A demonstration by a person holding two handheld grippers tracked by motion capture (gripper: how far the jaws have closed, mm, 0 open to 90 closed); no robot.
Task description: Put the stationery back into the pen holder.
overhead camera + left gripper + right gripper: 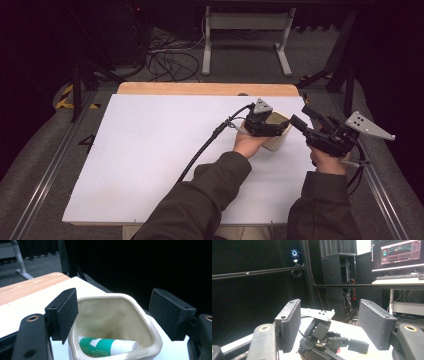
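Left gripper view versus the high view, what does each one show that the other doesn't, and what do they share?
The left gripper view looks into the cream cup and shows a green and white tube lying at its bottom, with the left gripper open, its pads apart on either side of the rim. The high view adds the person's sleeves, the right gripper held off the table's right edge, and the floor cables. Both share the cup, the white table top and its wooden far edge.
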